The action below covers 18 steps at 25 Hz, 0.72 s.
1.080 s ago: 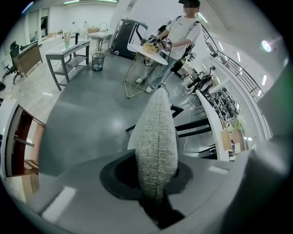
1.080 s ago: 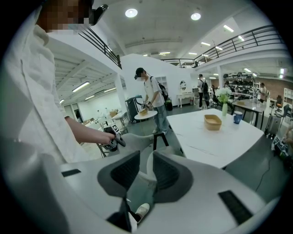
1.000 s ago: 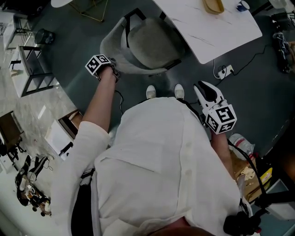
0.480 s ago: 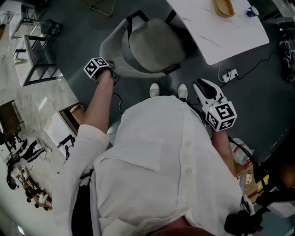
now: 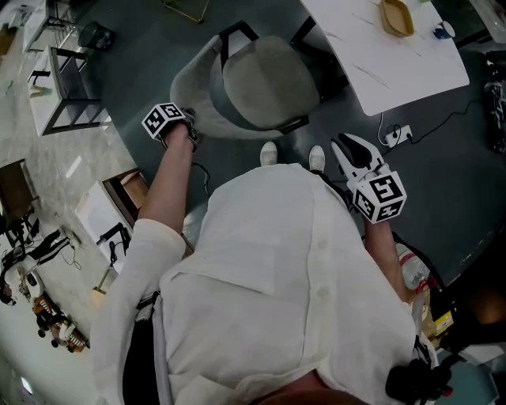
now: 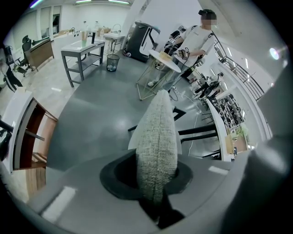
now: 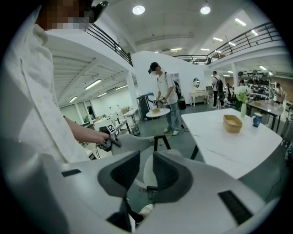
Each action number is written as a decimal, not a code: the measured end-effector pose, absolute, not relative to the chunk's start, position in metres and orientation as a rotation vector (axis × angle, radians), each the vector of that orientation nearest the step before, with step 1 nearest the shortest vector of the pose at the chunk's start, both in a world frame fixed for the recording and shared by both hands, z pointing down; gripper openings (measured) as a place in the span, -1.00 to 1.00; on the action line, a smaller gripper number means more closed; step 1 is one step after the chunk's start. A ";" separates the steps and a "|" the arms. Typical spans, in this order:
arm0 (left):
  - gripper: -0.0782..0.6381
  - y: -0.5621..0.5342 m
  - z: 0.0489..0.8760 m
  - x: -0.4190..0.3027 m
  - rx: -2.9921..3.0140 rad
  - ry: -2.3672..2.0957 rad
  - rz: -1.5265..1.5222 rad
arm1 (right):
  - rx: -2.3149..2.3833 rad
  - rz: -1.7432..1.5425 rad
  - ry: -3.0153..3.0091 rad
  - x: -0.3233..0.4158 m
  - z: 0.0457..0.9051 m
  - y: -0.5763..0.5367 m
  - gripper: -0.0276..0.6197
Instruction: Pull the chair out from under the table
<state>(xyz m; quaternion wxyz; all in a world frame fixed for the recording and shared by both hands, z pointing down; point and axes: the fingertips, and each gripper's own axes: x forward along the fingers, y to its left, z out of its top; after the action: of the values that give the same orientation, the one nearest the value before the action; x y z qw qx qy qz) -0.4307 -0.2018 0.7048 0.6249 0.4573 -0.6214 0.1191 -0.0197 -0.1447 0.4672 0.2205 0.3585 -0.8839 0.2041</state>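
1. Nearest, the person's white shirt (image 5: 269, 277) fills the lower middle of the head view, with both arms stretched forward.
2. The right tool (image 5: 350, 145) hangs at the right, beside the person's right side and above the dark floor (image 5: 443, 182). Its jaws are released and stand apart with nothing gripped. In the right gripper view (image 7: 146, 171) the chair seat shows through the gap, well beyond the jaws.
3. Two white shoes (image 5: 269, 153) stand on the floor just near of the chair.
4. The left tool (image 5: 190, 128) is on the left, at the chair's near-left side. It is clenched on the rim of the padded back (image 6: 158, 132), whose grey woven edge stands upright between the jaws.
5. The chair (image 5: 265, 79) stands on the floor just left of the table's near corner, its seat beside the table edge.
6. The table (image 5: 403, 67) is white and lies far right. It carries a tan bowl (image 5: 395, 16) and a small cup (image 5: 448, 30).
7. A power strip (image 5: 398, 136) lies on the floor near the table's near edge.
8. Farther off, a person (image 7: 165, 98) stands by a small round table (image 7: 156, 112).
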 end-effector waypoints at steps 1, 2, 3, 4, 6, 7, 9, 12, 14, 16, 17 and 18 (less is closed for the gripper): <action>-0.58 -0.199 0.705 -0.433 1.047 -1.427 0.274 | 0.988 0.564 -2.445 -0.020 0.468 -0.146 -0.64; -0.58 -0.197 0.705 -0.436 1.044 -1.429 0.274 | 0.985 0.563 -2.446 -0.021 0.468 -0.146 -0.64; -0.58 -0.194 0.704 -0.439 1.042 -1.430 0.275 | 0.982 0.563 -2.448 -0.022 0.469 -0.146 -0.64; -0.58 -0.191 0.704 -0.443 1.040 -1.431 0.276 | 0.979 0.564 -2.450 -0.024 0.469 -0.146 -0.64; -0.58 -0.186 0.703 -0.451 1.037 -1.437 0.276 | 0.972 0.563 -2.455 -0.029 0.469 -0.146 -0.64; -0.58 -0.183 0.703 -0.456 1.034 -1.439 0.275 | 0.968 0.561 -2.457 -0.032 0.470 -0.146 -0.64; -0.58 -0.176 0.703 -0.464 1.027 -1.444 0.272 | 0.956 0.558 -2.459 -0.036 0.471 -0.145 -0.64; -0.58 -0.164 0.702 -0.477 1.016 -1.449 0.272 | 0.939 0.557 -2.461 -0.042 0.471 -0.143 -0.64; -0.58 -0.156 0.701 -0.486 1.010 -1.455 0.273 | 0.931 0.557 -2.465 -0.046 0.471 -0.141 -0.64; -0.58 -0.149 0.701 -0.495 1.003 -1.462 0.273 | 0.924 0.557 -2.472 -0.049 0.472 -0.141 -0.64; -0.58 -0.145 0.701 -0.499 0.999 -1.464 0.272 | 0.920 0.556 -2.474 -0.050 0.472 -0.140 -0.64; -0.58 -0.141 0.701 -0.503 0.995 -1.467 0.271 | 0.916 0.554 -2.476 -0.052 0.472 -0.140 -0.64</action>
<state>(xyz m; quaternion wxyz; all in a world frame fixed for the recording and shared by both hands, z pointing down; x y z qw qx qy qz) -0.5029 -0.1413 0.7010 0.6243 0.4334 -0.6391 0.1180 -0.0516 -0.1401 0.4723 0.2204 0.3312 -0.8953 0.2004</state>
